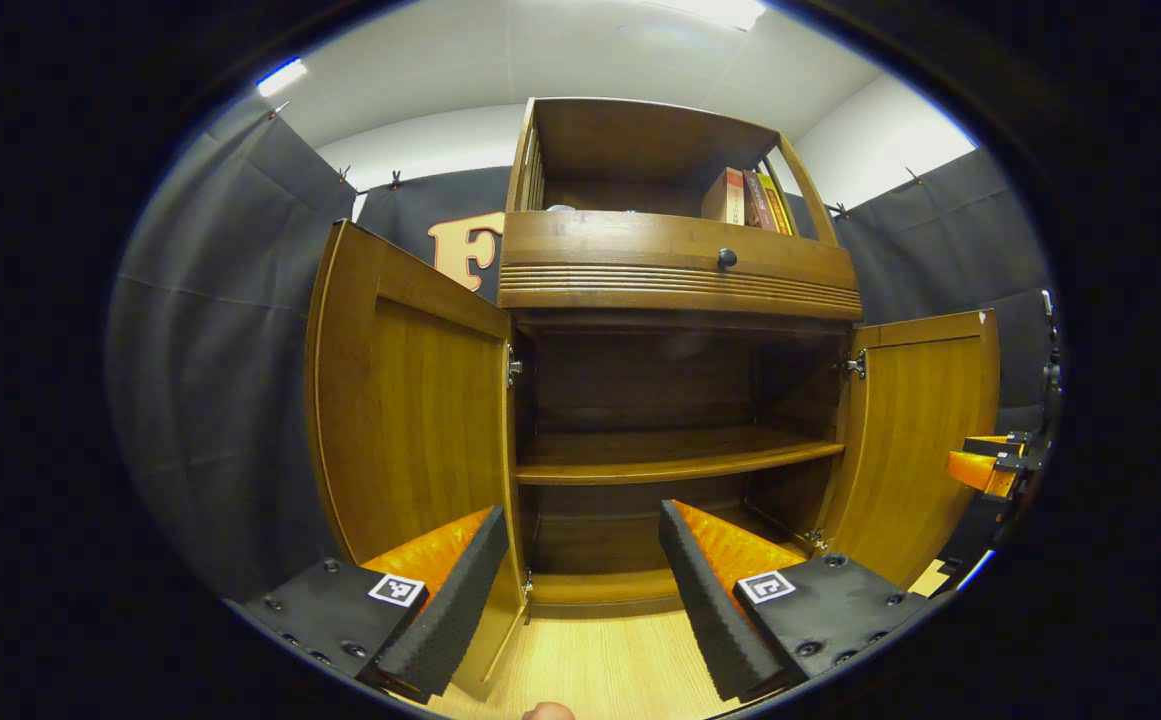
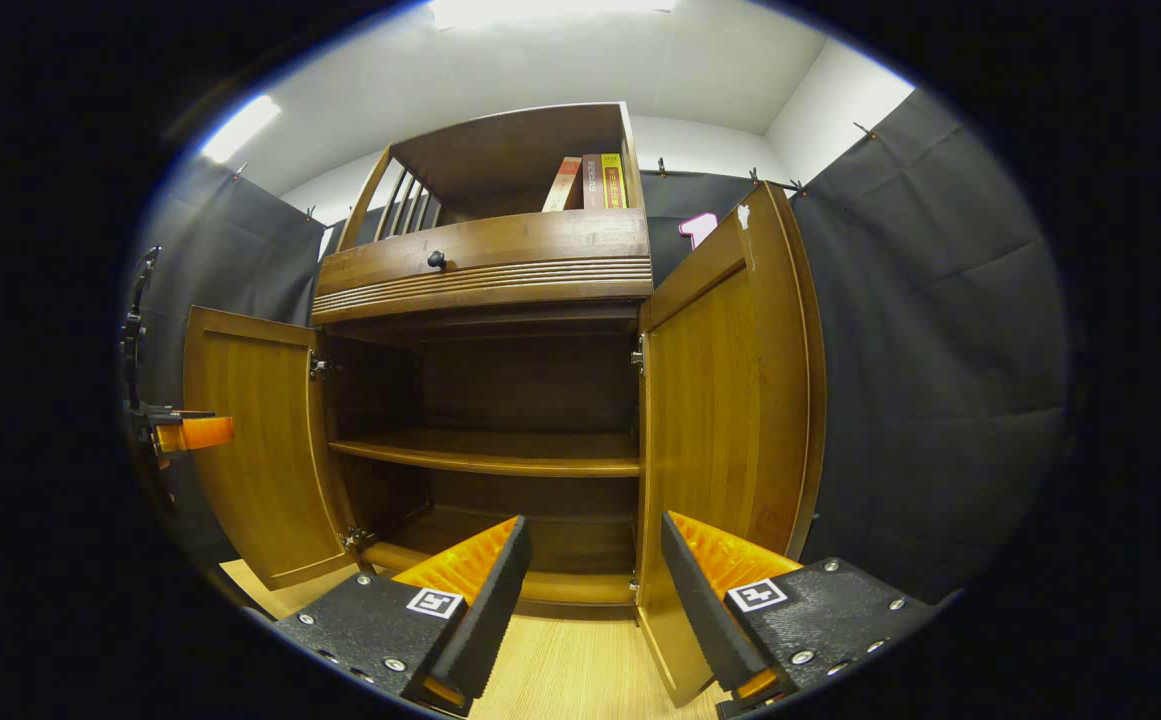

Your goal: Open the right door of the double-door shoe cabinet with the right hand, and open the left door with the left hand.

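Both doors of the shoe cabinet (image 1: 680,400) stand swung wide: the left door (image 1: 410,420) and the right door (image 2: 730,400). The left hand-held gripper (image 1: 580,590) has its fingers spread apart, the left door's lower edge between them but not clamped; the right hand-held gripper (image 2: 595,590) is likewise spread around the right door's lower edge. Pulling away crookedly could snag an edge and swing that door partly shut.

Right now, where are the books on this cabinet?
The books stand in the open top shelf of the shoe cabinet, at its right end above the drawer knob; the right gripper view shows them there too.
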Demonstrator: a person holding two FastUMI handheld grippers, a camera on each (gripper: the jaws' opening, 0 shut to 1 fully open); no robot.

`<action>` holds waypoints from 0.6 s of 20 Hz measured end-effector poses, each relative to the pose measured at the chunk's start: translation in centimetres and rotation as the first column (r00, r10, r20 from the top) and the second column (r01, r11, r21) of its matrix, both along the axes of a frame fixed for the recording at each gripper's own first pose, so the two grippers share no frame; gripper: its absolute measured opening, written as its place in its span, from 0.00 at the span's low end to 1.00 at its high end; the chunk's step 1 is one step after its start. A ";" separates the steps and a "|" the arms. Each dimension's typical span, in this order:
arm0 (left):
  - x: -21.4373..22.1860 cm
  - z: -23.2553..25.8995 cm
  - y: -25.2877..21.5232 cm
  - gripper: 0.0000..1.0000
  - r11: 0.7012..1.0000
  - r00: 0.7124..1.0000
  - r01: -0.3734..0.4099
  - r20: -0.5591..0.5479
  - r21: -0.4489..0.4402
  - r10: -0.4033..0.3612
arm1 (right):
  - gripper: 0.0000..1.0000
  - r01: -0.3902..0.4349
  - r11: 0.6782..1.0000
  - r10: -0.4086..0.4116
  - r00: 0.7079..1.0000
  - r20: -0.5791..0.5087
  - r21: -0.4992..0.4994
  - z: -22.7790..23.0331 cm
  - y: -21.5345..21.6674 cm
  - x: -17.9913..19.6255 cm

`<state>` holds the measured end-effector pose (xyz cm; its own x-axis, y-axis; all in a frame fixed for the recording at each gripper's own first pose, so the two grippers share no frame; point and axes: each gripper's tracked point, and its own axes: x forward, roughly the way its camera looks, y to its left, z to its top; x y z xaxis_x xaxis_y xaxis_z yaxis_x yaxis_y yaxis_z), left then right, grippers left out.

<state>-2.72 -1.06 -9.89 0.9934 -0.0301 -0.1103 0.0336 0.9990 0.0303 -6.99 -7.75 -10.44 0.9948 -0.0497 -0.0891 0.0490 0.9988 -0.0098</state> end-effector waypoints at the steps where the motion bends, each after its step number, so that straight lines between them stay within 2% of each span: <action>1: 0.0 0.0 -0.1 0.97 1.000 1.000 0.001 -0.002 -0.002 -0.001 | 0.81 -0.001 1.000 0.001 1.000 -0.001 0.000 0.0 0.1 0.1; 12: -0.6 0.0 1.4 0.99 1.000 1.000 -0.027 0.002 -0.003 0.027 | 0.81 -0.013 1.000 0.013 1.000 0.003 -0.006 0.2 0.9 0.3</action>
